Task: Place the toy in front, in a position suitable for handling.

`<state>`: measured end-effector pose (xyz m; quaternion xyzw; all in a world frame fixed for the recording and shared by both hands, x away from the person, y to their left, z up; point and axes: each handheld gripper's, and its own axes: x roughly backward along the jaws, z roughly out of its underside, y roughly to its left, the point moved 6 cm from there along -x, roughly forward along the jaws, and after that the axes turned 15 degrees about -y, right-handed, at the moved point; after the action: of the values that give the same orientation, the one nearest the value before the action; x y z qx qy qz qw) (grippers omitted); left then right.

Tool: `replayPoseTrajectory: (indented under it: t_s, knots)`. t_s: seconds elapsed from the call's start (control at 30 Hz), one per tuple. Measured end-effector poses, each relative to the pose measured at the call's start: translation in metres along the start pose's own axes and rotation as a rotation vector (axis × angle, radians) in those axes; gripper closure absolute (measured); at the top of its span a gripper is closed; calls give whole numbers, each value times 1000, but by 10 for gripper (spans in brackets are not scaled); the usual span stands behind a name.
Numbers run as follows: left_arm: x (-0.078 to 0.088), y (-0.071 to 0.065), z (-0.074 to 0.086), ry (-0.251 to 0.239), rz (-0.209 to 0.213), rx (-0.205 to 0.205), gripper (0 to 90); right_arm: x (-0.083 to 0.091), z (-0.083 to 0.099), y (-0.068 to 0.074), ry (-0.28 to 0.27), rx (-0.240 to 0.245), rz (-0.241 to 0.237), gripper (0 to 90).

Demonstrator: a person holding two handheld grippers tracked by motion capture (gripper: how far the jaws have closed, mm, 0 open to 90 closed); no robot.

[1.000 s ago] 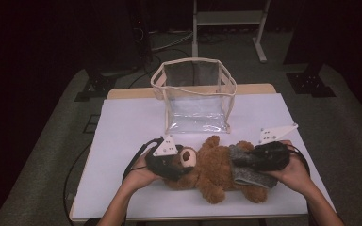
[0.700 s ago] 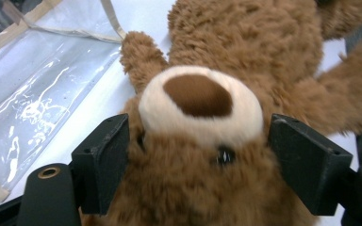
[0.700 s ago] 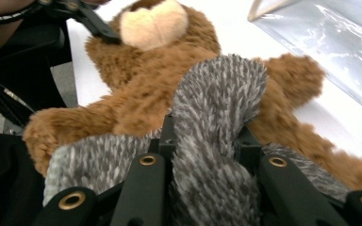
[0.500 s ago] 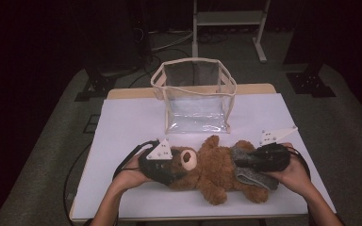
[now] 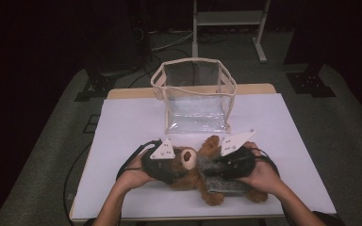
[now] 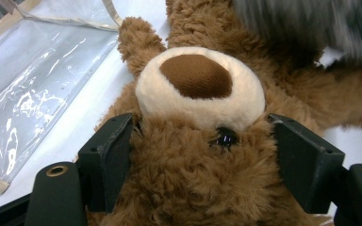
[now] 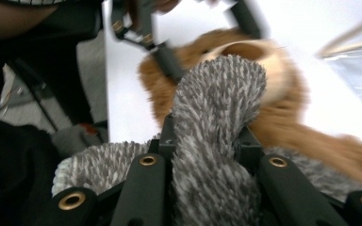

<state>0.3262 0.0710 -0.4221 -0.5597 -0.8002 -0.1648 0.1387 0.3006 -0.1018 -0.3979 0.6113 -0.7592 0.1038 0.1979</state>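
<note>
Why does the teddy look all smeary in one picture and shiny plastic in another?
In the right gripper view the teddy bear is smeared by motion blur, while the grey cloth stays fairly sharp. In the left gripper view light glares off the clear bag. In the high view the room behind the table is dark.

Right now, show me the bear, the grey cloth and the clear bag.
bear point(image 6: 195, 75): left gripper view, on its brown nose.
grey cloth point(image 7: 217, 94): right gripper view, on its raised fold.
clear bag point(image 5: 195, 101): high view, on its front wall.

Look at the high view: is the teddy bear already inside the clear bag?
No. The teddy bear lies on the white table in front of the clear bag, whose inside holds nothing.
</note>
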Motion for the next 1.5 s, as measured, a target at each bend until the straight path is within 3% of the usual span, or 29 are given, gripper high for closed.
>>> replayPoseTrajectory:
  t_s: [0.13,0.33,0.53,0.7,0.83,0.93,1.13,1.23,1.37,1.5]
  knots:
    - [1,1,1,-2,7,3,256,-12,12,9,52,29,4,711]
    - [1,0,-1,8,13,-13,255,-1,31,19,58,16,13,713]
    - [0,0,-1,5,7,-2,256,13,45,27,87,14,34,713]
    - [-2,0,0,11,-1,4,251,8,40,26,69,19,41,713]
    - [0,2,1,9,4,10,249,2,37,26,95,68,54,714]
    - [2,0,0,7,16,7,248,9,40,24,90,68,64,716]
    - [17,2,-1,42,23,-23,245,37,46,17,48,14,117,719]
    - [21,5,3,52,18,-9,246,46,45,13,34,6,144,718]
    - [15,3,10,51,37,17,256,50,40,9,14,-3,153,718]
    - [12,1,10,55,51,17,279,46,24,6,-18,15,152,717]
